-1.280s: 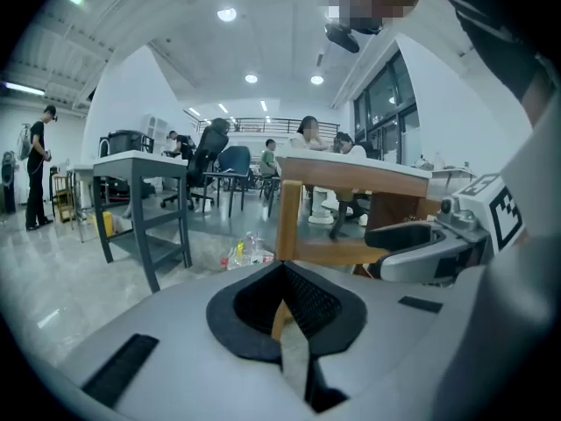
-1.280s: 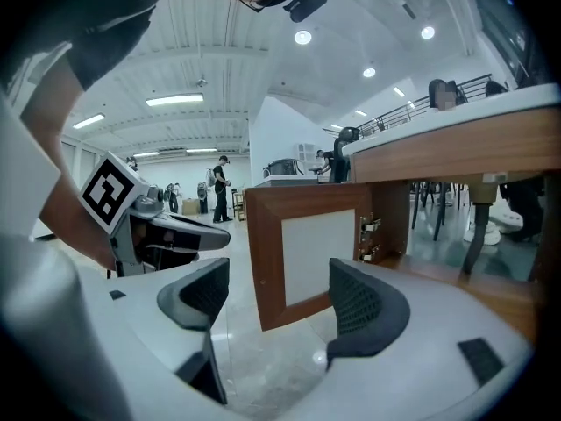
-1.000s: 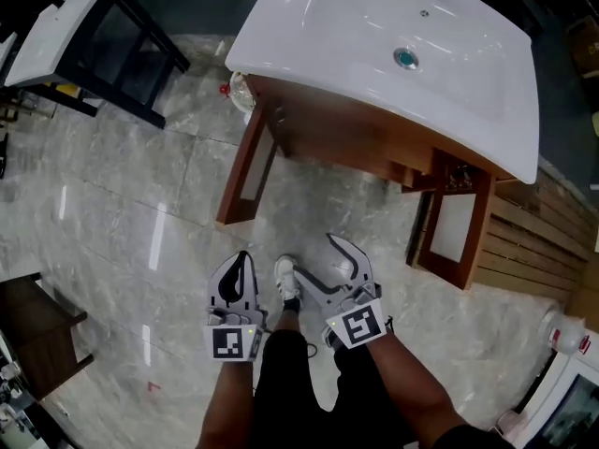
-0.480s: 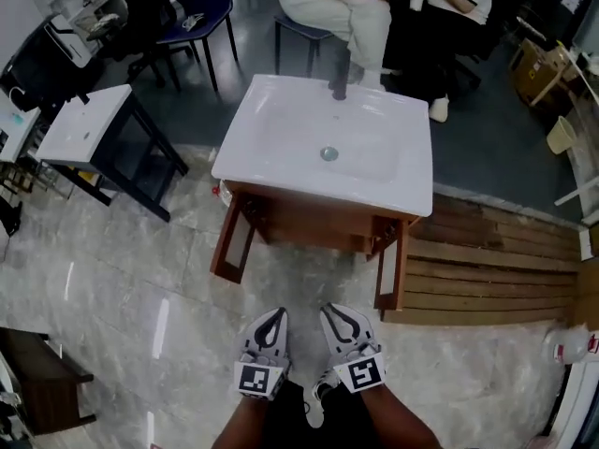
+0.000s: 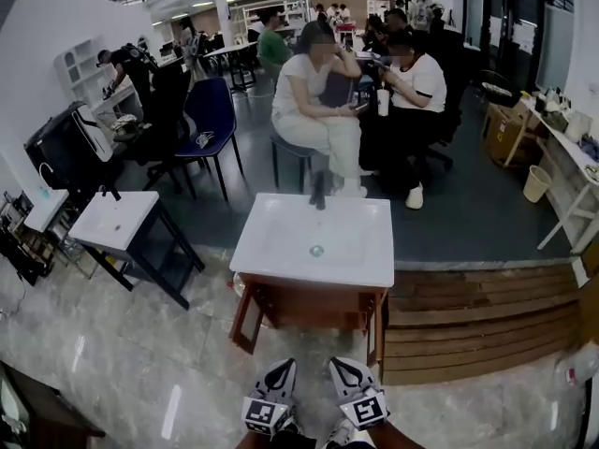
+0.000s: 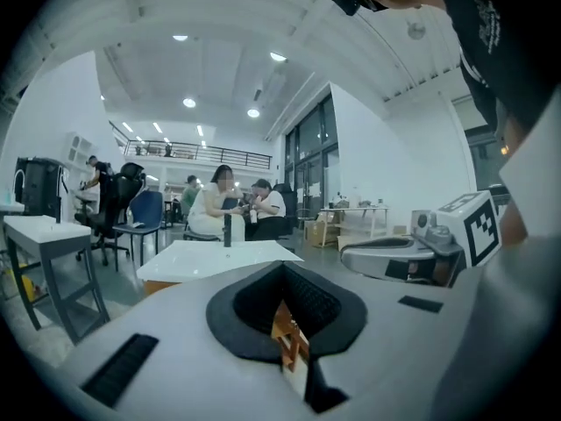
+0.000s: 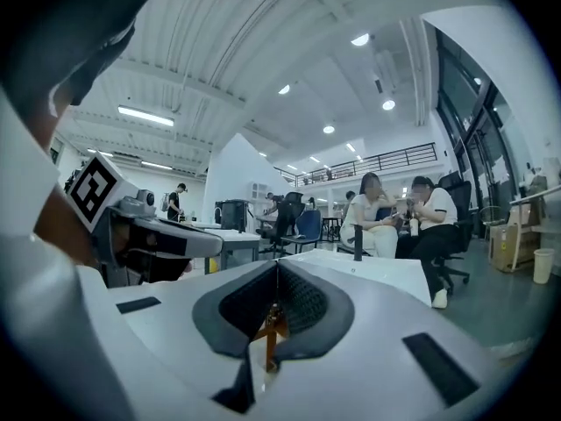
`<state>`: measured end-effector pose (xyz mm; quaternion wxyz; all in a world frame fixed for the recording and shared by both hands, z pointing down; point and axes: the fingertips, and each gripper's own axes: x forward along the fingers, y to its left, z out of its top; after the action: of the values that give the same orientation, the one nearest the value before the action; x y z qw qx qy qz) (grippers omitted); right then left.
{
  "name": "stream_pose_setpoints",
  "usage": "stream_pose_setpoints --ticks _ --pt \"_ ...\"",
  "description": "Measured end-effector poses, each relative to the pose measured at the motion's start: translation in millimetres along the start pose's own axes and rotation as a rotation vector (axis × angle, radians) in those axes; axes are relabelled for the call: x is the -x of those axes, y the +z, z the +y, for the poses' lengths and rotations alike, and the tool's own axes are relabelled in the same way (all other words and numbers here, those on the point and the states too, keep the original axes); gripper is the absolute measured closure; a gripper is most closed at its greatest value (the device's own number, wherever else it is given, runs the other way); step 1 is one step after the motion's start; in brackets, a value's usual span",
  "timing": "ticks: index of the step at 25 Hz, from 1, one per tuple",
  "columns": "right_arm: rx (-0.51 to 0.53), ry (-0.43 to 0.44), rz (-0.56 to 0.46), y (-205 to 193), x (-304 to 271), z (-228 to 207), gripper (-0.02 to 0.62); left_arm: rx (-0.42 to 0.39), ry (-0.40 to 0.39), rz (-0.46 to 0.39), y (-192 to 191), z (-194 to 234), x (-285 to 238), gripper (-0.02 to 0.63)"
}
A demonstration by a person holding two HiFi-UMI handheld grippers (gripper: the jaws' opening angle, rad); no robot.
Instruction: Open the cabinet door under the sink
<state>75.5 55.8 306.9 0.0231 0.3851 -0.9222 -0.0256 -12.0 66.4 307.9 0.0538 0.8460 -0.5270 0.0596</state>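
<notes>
1. Head view: the white rectangular ceramic sink [image 5: 281,251] sits on a brown wooden cabinet [image 5: 309,305] at mid-frame, standing on grey marbled floor tiles [image 5: 140,382].
   - Below the sink's front edge, the left door panel [image 5: 247,318] and the right door panel [image 5: 378,330] appear to angle outward from the cabinet's front corners.
   - The left claw [image 5: 281,368] and the right claw [image 5: 340,365] lie side by side at the bottom edge. Both are in front of the sink and clear of the cabinet, and each narrows to a closed point.
   - A wooden plank platform [image 5: 477,321] lies just right of the sink.
   - A white-topped black stand [image 5: 117,221] is to the sink's left.
   - Seated people [image 5: 314,110] are behind the sink.

2. Left gripper view: the left claw [image 6: 281,268] has its dark pads meeting at the tip, with nothing gripped.
   - Through the slit lower down, a strip of the cabinet's orange-brown wood [image 6: 287,340] shows.
   - The sink [image 6: 219,257] lies beyond the tip, with a black faucet [image 6: 227,231] upright at its far edge.
   - The right claw [image 6: 394,257] shows to the sink's right.

3. Right gripper view: the right claw [image 7: 276,267] has just been closing, and its jaws now press together with nothing between them.
   - Cabinet wood [image 7: 270,336] shows through the remaining slit.
   - The sink [image 7: 386,266] lies beyond the tip, slightly to the right.
   - The left claw [image 7: 166,239] lies off to the sink's left.
</notes>
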Motion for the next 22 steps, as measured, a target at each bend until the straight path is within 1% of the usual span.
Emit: stream_pose_setpoints --ticks 2,5,7,10,12,17,22 --pt "0.019 0.005 0.004 11 9 -2 0.569 -0.024 -0.008 -0.012 15 -3 1 0.584" --pt "0.012 -0.014 -0.004 24 16 -3 0.569 -0.050 -0.022 -0.041 34 -3 1 0.584" --pt "0.028 -0.045 -0.012 34 17 -6 0.569 -0.062 -0.041 -0.065 47 -1 -1 0.584" --pt "0.104 -0.102 -0.020 51 14 -9 0.569 -0.085 -0.059 -0.099 70 2 -4 0.584" --pt "0.117 -0.137 -0.034 63 11 -12 0.569 -0.103 -0.064 -0.116 82 4 -4 0.584" --pt "0.115 -0.194 -0.054 88 2 -10 0.571 -0.123 -0.097 -0.124 95 10 3 0.584" --pt "0.122 -0.206 -0.072 107 -12 4 0.571 -0.125 -0.110 -0.143 102 26 9 0.584"
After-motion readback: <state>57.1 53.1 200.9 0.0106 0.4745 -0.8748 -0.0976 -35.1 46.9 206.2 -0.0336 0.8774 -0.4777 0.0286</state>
